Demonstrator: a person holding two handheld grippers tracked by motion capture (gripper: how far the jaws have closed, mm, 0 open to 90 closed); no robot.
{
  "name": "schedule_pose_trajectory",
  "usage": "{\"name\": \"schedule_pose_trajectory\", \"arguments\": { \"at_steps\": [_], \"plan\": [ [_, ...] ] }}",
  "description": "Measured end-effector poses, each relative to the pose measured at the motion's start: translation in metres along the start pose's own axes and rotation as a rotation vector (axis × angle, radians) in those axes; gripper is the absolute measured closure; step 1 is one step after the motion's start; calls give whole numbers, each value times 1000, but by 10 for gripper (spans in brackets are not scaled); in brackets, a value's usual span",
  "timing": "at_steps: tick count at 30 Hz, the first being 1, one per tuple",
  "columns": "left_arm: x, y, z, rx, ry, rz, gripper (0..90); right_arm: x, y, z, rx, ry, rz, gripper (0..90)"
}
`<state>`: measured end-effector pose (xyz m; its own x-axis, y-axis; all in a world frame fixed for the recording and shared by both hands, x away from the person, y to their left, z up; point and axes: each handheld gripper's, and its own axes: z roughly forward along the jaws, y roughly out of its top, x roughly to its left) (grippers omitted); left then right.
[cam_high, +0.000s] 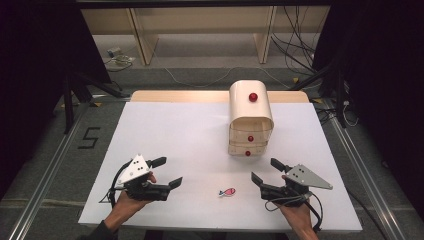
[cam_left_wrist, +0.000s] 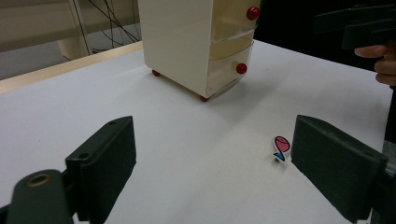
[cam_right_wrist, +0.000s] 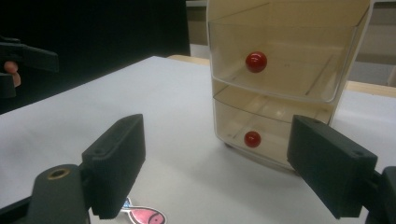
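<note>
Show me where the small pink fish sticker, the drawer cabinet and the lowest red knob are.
pink fish sticker (cam_high: 227, 192): high view, middle of its body.
drawer cabinet (cam_high: 245, 102): high view, its cream top.
lowest red knob (cam_right_wrist: 252, 138): right gripper view, centre of the knob.

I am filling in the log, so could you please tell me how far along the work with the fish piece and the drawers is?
Nothing looks done yet. The pink fish piece lies flat on the white table, untouched, between the left tool and the right tool, both open and empty. The drawer unit has its red-knobbed drawers shut. Picking up the piece and opening a drawer are probably still left.
</note>
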<state>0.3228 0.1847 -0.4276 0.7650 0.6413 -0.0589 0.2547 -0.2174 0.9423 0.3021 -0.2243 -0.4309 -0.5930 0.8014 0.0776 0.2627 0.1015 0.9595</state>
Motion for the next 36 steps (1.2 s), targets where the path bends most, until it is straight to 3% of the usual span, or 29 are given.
{"name": "schedule_pose_trajectory", "arguments": {
  "at_steps": [23, 30, 36],
  "plan": [
    [0, 0, 1, 0, 0, 3, 139, 2, -1, 4, 2, -22, -4, 210],
    [0, 0, 1, 2, 2, 5, 139, 3, -2, 9, 15, -104, -15, 231],
    [0, 0, 1, 6, -1, 5, 138, 4, -4, 16, 17, -143, -10, 237]
  ]
}}
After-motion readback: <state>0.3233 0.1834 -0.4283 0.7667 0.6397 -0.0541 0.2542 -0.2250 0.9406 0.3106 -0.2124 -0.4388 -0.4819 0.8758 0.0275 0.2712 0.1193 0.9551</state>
